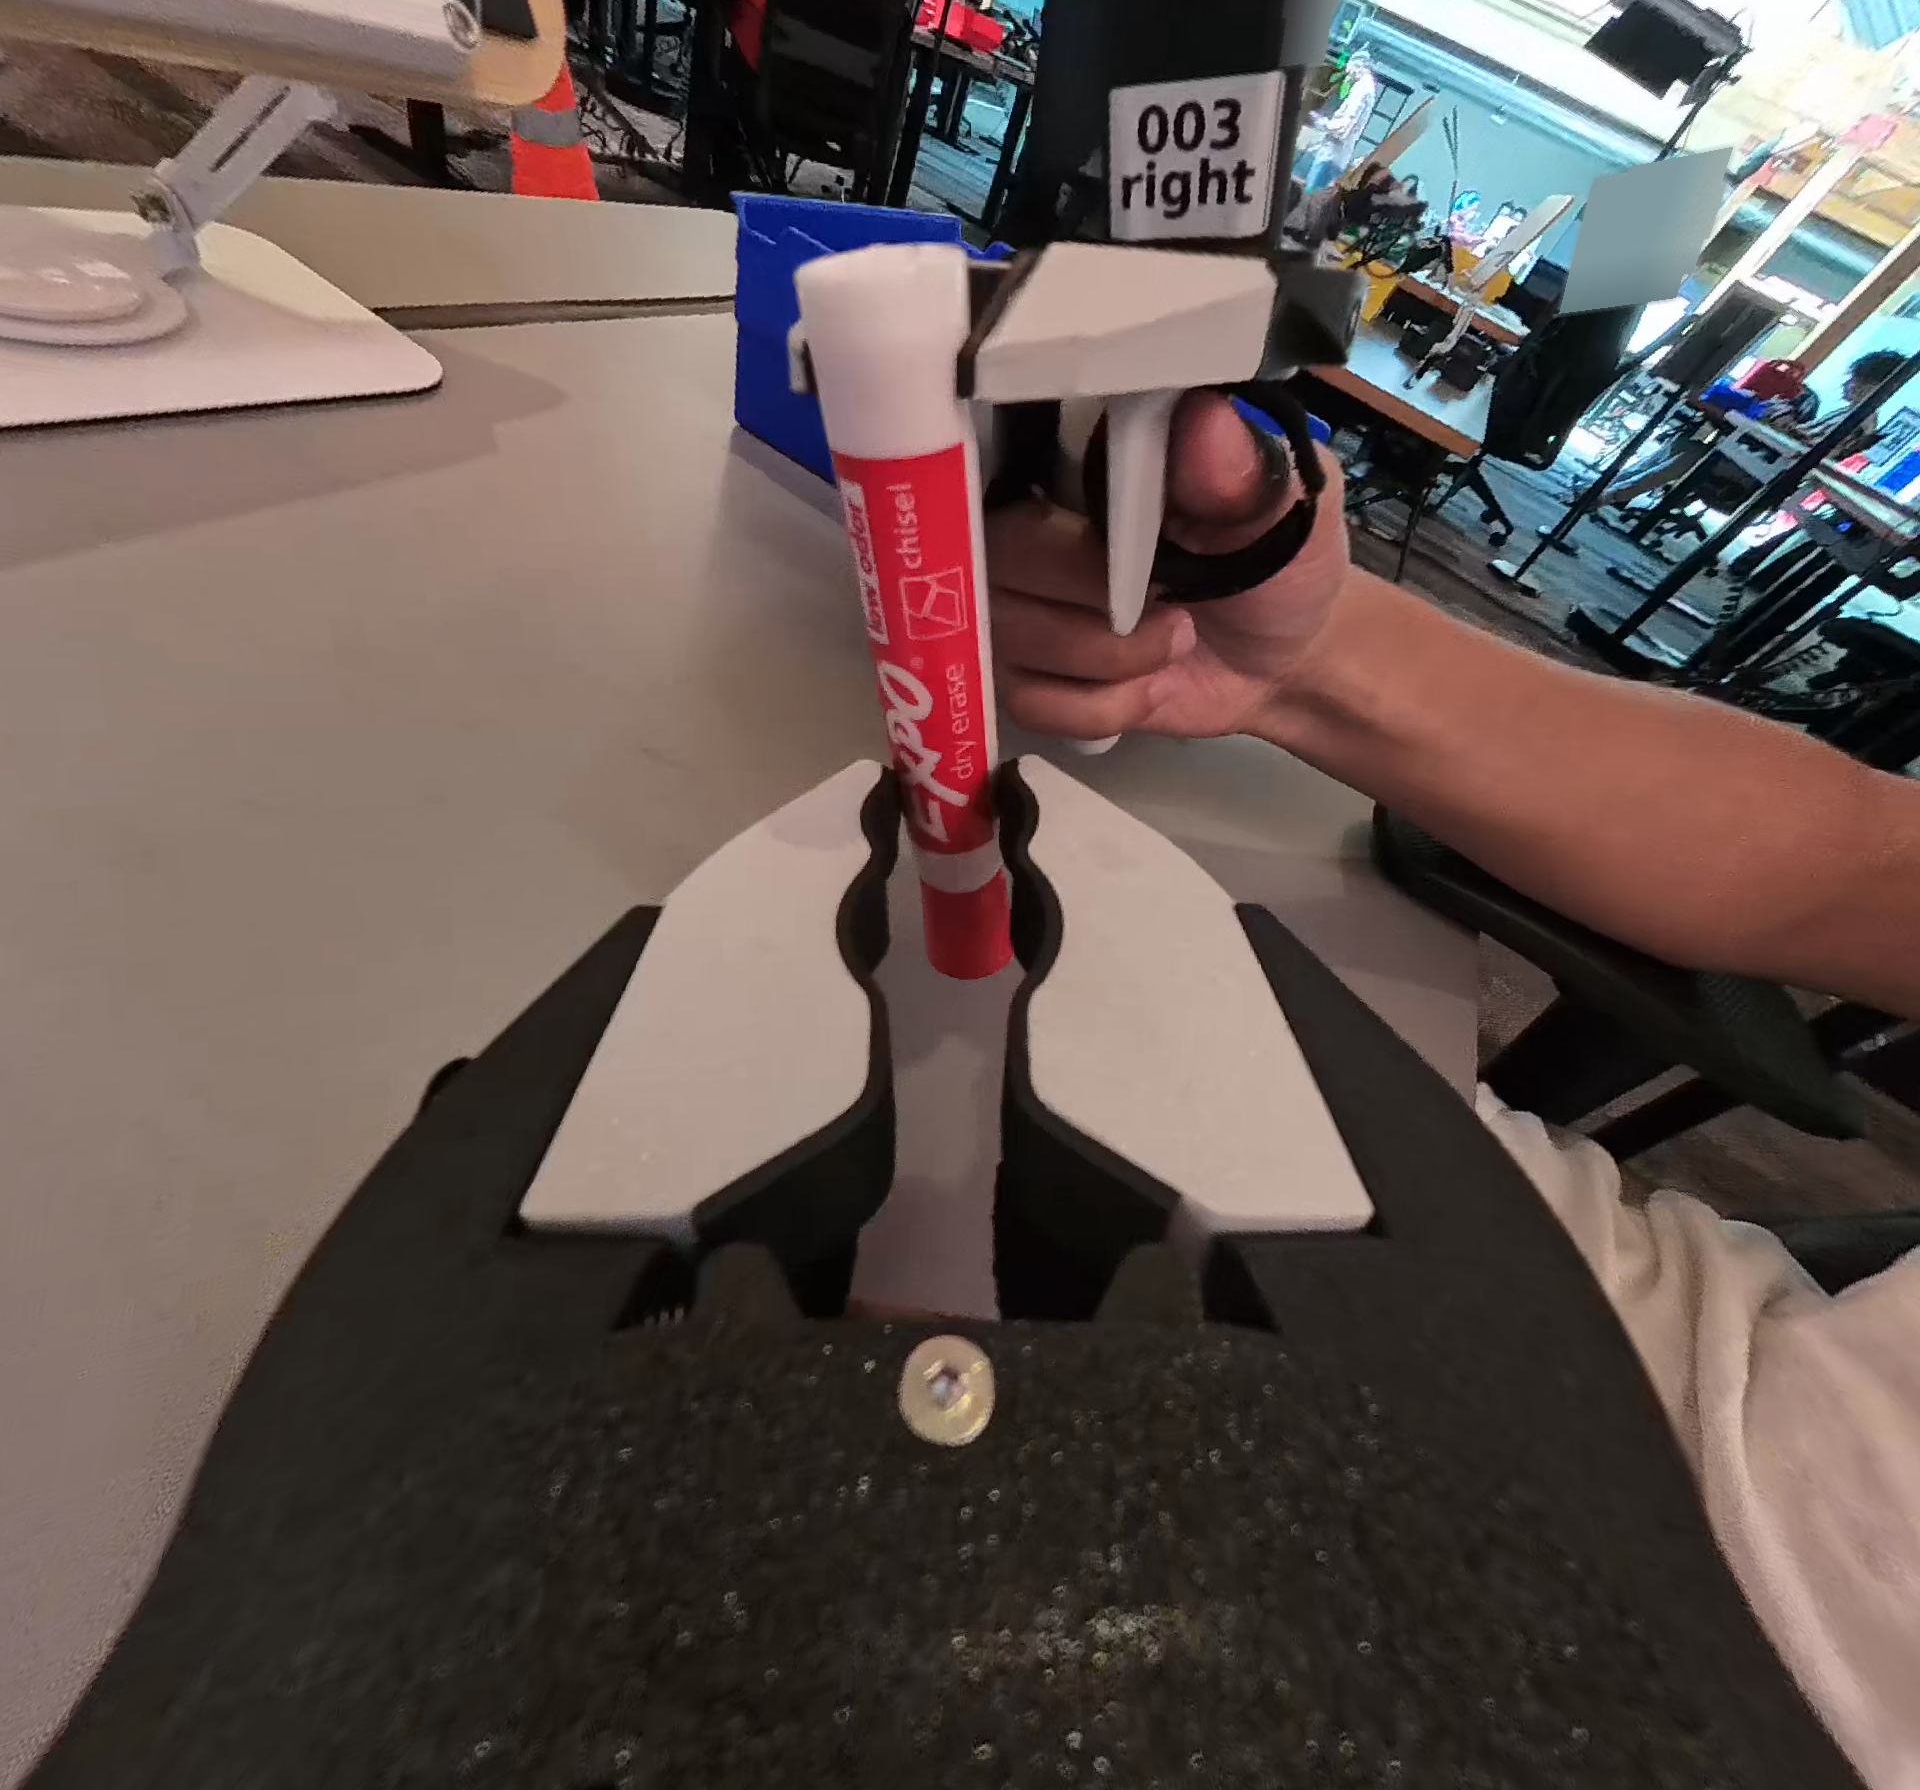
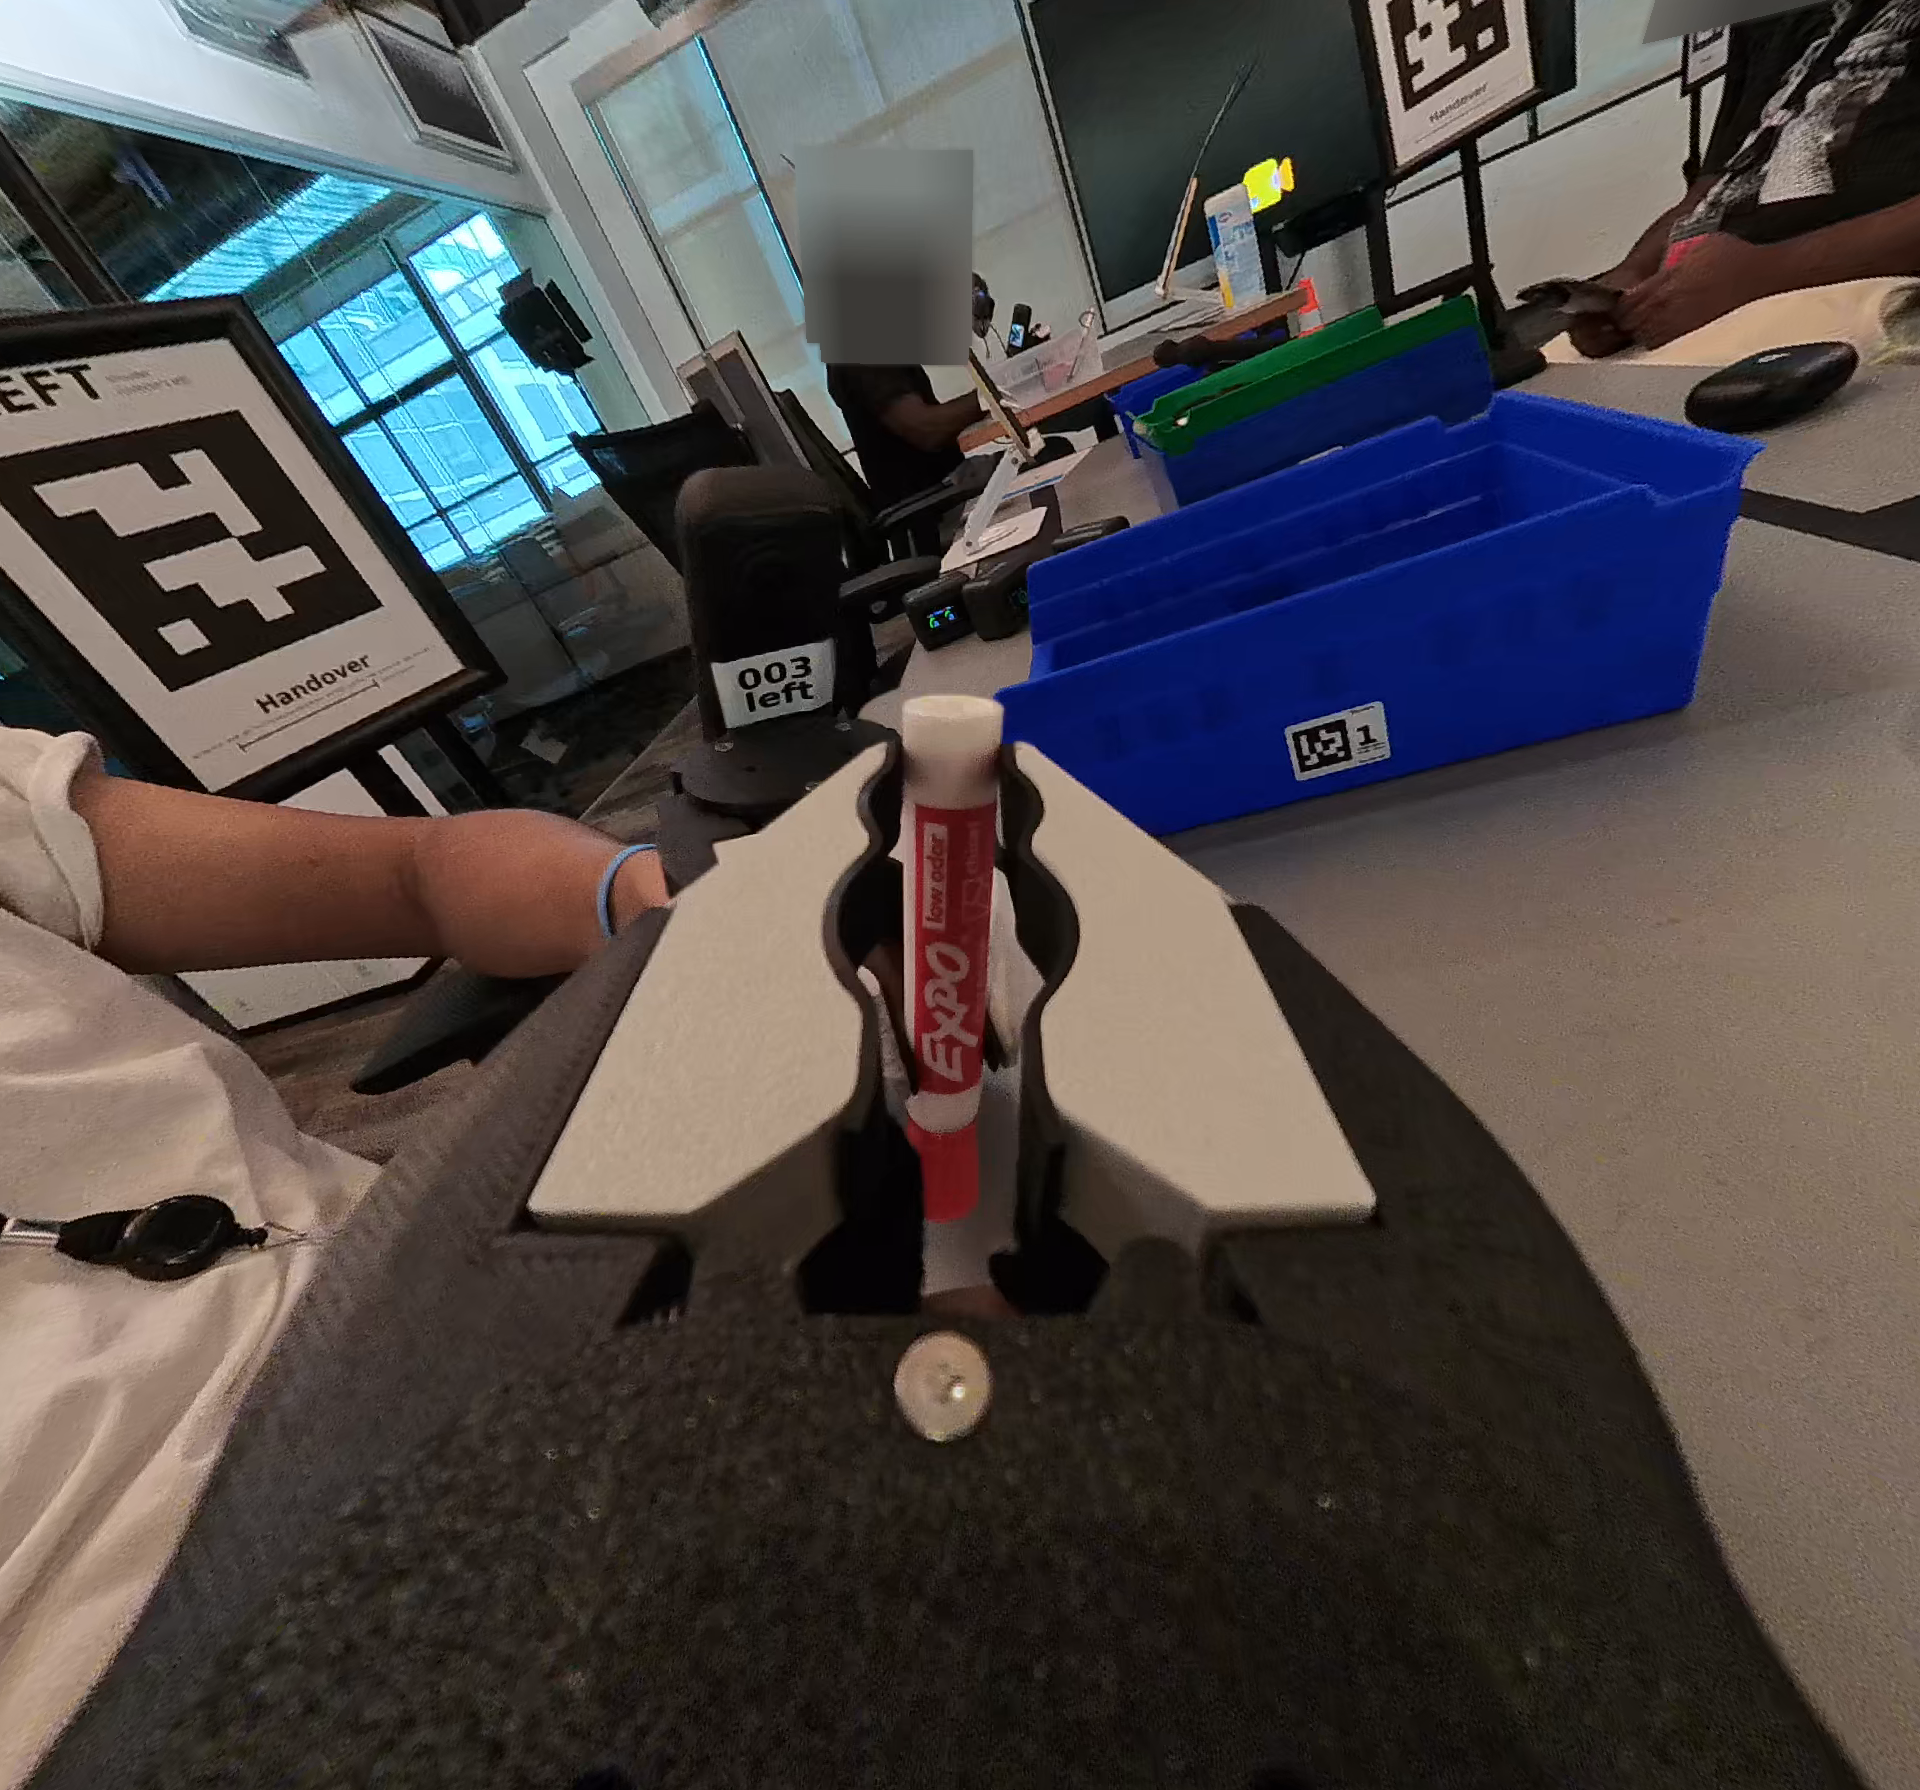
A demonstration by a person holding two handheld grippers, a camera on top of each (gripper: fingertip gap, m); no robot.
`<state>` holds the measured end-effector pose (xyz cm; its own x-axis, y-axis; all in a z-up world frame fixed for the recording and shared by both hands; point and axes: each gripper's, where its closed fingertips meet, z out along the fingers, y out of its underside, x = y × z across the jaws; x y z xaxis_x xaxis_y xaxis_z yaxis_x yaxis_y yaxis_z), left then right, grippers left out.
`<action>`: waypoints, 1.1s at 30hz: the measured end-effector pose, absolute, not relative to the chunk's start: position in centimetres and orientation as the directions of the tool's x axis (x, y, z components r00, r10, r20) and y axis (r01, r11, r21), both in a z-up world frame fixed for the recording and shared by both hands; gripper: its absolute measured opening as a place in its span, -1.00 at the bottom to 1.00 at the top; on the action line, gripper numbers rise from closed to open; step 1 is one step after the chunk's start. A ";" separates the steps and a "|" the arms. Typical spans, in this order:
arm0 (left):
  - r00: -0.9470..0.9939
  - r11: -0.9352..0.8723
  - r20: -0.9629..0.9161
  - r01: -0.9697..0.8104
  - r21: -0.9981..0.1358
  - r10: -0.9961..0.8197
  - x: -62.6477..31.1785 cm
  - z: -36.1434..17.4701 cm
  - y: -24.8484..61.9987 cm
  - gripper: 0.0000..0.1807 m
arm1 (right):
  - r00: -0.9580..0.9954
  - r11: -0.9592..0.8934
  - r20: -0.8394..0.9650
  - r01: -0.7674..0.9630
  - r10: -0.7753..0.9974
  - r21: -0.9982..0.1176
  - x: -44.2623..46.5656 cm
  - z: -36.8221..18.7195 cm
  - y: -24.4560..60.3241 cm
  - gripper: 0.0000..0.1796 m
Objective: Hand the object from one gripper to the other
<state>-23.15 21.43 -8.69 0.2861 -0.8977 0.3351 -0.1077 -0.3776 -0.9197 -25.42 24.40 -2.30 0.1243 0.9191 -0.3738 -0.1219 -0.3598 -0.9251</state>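
Observation:
A red dry-erase marker point(image 1: 925, 597) with a white end stands upright above the grey table point(image 1: 364, 701). My left gripper point(image 1: 948, 795) is shut on its lower red part, near the cap. My right gripper point(image 1: 883, 338) comes in from the right, held by a hand point(image 1: 1195, 618), and is shut on the white top end. In the right wrist view the marker point(image 2: 948, 961) stands between my right gripper's point(image 2: 951, 774) fingers, with the white end at the tips. The left gripper's body point(image 2: 764, 597) shows behind; its fingers are hidden.
An empty blue bin point(image 2: 1351, 618) sits on the table just beyond the marker, also in the left wrist view point(image 1: 769, 369). Another blue bin holding a green one point(image 2: 1320, 400) and a black oval object point(image 2: 1766, 384) lie farther back. A white monitor stand point(image 1: 208, 286) is far left. Framed marker signs point(image 2: 208, 545) stand nearby.

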 end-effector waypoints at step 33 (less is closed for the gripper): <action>-0.160 -0.716 0.763 0.506 -0.481 -0.626 -25.5 -0.1 25.3 -0.81 | 0.622 0.615 0.656 0.331 0.427 -0.715 -25.7 -0.5 24.4 -0.79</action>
<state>-25.50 25.31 -0.11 -0.1597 -0.6259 0.7634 0.5061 -0.7159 -0.4810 -25.72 24.40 -0.52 0.6224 0.4275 0.6557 0.3313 0.6150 -0.7155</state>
